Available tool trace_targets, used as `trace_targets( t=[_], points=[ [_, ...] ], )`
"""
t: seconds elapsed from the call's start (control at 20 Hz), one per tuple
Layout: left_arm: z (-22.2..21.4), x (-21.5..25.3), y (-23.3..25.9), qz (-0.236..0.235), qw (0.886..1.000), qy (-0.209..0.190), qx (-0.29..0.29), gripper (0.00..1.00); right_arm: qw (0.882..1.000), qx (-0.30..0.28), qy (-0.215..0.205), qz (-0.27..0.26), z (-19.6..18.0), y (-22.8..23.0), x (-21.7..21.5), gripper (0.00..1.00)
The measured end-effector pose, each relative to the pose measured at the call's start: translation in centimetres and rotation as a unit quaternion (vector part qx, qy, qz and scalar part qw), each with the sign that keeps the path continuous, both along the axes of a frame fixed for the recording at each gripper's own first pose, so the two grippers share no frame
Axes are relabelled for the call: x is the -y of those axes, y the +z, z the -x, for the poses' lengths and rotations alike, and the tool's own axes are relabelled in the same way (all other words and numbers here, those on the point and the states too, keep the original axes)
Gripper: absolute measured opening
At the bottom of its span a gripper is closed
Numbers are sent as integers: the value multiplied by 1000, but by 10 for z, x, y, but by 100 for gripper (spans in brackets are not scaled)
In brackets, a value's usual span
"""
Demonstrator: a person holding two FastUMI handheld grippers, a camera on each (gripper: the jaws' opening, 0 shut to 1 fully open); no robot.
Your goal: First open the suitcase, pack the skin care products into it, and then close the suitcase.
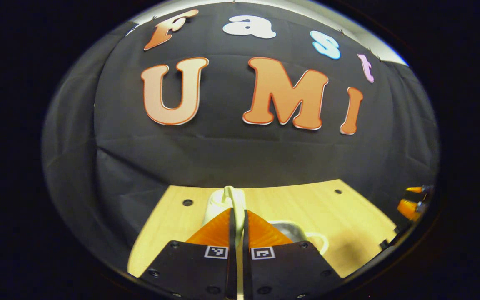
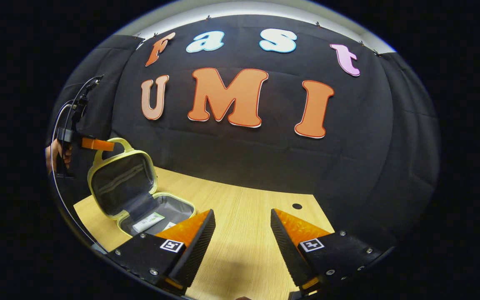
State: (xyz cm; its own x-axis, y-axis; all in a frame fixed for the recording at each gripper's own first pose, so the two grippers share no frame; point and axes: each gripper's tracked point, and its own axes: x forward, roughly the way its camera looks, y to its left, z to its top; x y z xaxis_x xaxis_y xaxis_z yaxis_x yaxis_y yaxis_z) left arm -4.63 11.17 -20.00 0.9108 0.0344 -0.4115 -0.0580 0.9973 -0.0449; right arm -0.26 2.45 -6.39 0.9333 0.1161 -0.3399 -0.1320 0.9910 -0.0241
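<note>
A small pale yellow-green suitcase stands open at the left of the right gripper view. Its lid is raised upright, showing a grey lining. A white tube lies in the grey base. My left gripper is shut on the lid's handle, and a hand holds it. In the left gripper view the handle rises from between my left gripper's closed fingers. My right gripper stands open over the bare table, right of the suitcase, with nothing in it.
The light wooden table has small dark holes near its back edge, and the black cloth wall stands right behind it. The right gripper shows far right in the left gripper view. A cable loops above the left gripper.
</note>
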Motion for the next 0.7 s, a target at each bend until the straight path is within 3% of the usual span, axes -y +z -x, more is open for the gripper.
trace_targets(
  t=[0.55, 0.7],
  points=[
    [-11, 136, -47, 84, 994, -63, -28, 6, 1000, 1, 23, -6, 7, -6, 8, 87],
    [-8, 170, -74, 140, 987, -67, -44, 6, 1000, -6, 28, -10, 13, -13, 15, 87]
  ],
)
